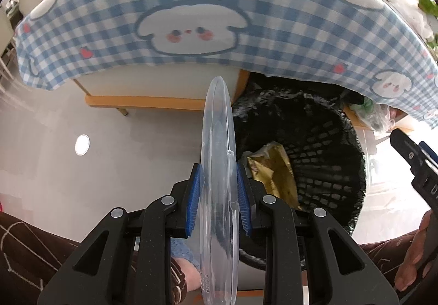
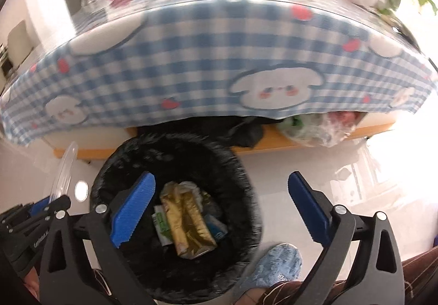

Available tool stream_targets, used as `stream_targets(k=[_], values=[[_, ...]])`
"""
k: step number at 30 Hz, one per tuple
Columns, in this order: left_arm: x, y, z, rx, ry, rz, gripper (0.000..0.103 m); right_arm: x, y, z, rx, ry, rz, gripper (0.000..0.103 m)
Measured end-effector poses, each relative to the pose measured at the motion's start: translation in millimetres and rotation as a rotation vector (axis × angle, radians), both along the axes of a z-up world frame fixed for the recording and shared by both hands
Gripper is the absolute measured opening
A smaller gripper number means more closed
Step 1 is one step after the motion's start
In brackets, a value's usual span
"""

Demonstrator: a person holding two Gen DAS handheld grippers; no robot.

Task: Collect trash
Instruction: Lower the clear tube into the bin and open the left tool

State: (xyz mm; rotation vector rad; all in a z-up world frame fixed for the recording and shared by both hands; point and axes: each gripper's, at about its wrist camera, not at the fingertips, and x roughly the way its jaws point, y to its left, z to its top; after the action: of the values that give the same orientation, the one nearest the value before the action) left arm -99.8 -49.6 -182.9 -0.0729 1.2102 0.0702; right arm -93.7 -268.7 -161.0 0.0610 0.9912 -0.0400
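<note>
Clear lid (image 1: 217, 168) clamped, left claw (image 1: 217, 192), beside bin rim (image 1: 356, 146)

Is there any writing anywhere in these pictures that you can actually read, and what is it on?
Nothing reads in full.
Right gripper body, left wrist view: one white letter, perhaps "D", the rest cut off.
Left gripper body, right wrist view: white lettering, too blurred.
Blue shoe cover: upside-down print, too small.
Green and white wrapper in the black bin: print too blurred.
</note>
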Motion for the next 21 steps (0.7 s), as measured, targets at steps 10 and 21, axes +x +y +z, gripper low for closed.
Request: stream_targets(k=[10, 21], values=[[8, -53, -3, -0.005, 0.010, -0.083, 0.025, -3, -48, -2, -0.003, 0.028, -0.024, 0.095], [14, -100, -9, 0.002, 0.012, -0.164, 0.025, -6, -100, -6, 0.023, 0.054, -0.076, 0.095]])
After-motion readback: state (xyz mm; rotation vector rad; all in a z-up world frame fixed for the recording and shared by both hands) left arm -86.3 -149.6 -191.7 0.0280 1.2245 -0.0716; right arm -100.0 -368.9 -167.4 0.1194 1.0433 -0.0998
